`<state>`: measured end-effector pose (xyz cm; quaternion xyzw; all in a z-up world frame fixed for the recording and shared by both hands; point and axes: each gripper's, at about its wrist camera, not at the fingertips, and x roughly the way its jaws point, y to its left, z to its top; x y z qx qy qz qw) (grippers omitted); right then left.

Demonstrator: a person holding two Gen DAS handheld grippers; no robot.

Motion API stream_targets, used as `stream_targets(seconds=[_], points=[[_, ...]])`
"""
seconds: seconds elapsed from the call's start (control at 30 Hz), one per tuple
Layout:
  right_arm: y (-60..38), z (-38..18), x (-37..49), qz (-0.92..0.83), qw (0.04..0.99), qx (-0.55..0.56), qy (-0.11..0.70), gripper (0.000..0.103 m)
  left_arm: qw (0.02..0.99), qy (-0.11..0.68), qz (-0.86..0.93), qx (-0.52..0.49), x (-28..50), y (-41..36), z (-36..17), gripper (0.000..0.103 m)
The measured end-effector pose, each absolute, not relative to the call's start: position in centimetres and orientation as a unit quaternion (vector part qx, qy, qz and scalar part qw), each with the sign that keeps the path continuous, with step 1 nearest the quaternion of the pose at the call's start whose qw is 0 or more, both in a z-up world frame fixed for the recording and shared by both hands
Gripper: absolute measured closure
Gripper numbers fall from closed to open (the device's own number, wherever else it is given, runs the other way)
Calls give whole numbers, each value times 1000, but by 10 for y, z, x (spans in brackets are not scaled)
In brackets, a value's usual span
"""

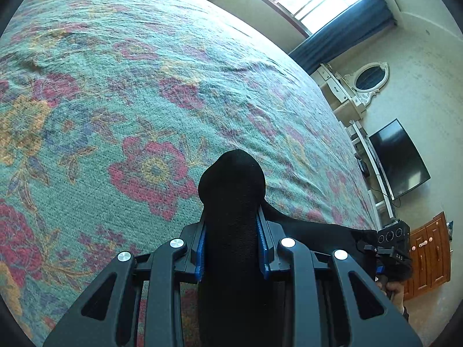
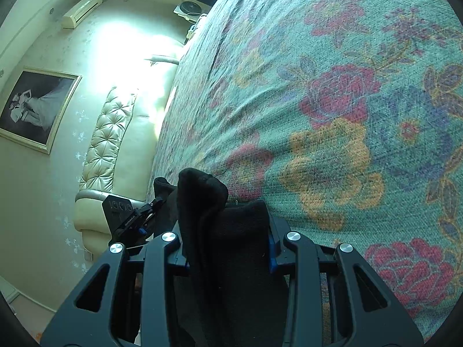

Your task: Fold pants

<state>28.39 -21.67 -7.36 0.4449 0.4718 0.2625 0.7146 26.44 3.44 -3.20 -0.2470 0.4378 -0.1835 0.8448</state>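
The black pants (image 1: 233, 190) are bunched between the blue pads of my left gripper (image 1: 233, 231), which is shut on them above the floral bedspread (image 1: 130, 86). The cloth runs off to the right toward my right gripper's body (image 1: 390, 248). In the right wrist view, my right gripper (image 2: 228, 228) is shut on a thick fold of the same black pants (image 2: 208, 196). The left gripper's body (image 2: 127, 217) shows at the left with pants cloth stretched toward it. Most of the pants hang hidden below both grippers.
The teal bedspread with red and orange flowers (image 2: 332, 101) fills both views. A cream tufted headboard (image 2: 110, 138) and framed picture (image 2: 34, 107) lie to one side. A window with blue curtains (image 1: 332, 29), a mirror (image 1: 370, 78) and a TV (image 1: 399, 159) stand past the bed's far edge.
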Motion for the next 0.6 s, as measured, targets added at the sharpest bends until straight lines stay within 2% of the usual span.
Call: stream_targets(seconds=[0.43,0.6], points=[[-199,-88,314,266,702,466,469,69,833,461,-169,-254,315,58,-41,74],[-202,-102,315,262,691,484,468,68,805,476,-183,-304,321,68,-62,70]])
